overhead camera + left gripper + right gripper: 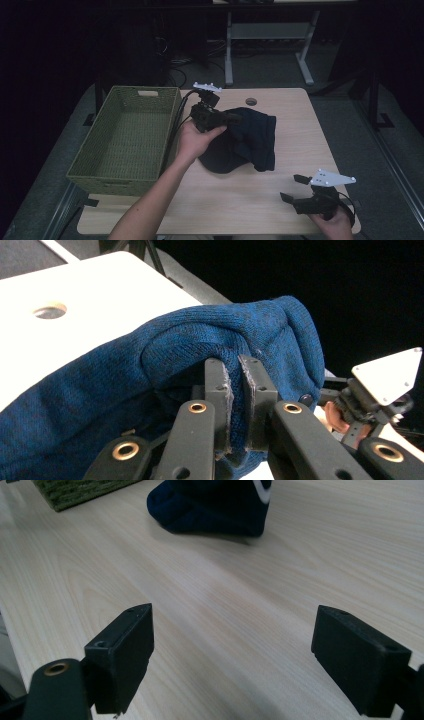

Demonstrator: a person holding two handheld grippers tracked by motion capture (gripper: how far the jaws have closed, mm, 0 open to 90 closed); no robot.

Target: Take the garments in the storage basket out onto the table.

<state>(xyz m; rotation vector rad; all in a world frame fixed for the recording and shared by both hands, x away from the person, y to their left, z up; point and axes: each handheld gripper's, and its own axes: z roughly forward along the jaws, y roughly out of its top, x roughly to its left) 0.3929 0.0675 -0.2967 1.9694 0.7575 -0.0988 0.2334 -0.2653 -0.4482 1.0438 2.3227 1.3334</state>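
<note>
A dark blue knit garment [250, 137] lies bunched on the middle of the wooden table [240, 200]. My left gripper [235, 118] reaches in from the garment's left side and is shut on a fold of it. In the left gripper view the two pads [216, 385] pinch the blue knit [200, 340] between them. My right gripper [292, 187] rests low near the table's front right corner, jaws wide apart. Bare wood shows between its jaws [232, 645], and the garment [210, 505] lies well beyond them.
A green woven basket [120, 177] stands along the table's left side, with no contents in view; its corner [80, 490] appears in the right gripper view. A round cable hole [251, 101] sits near the far edge. Dark floor and a desk frame lie behind.
</note>
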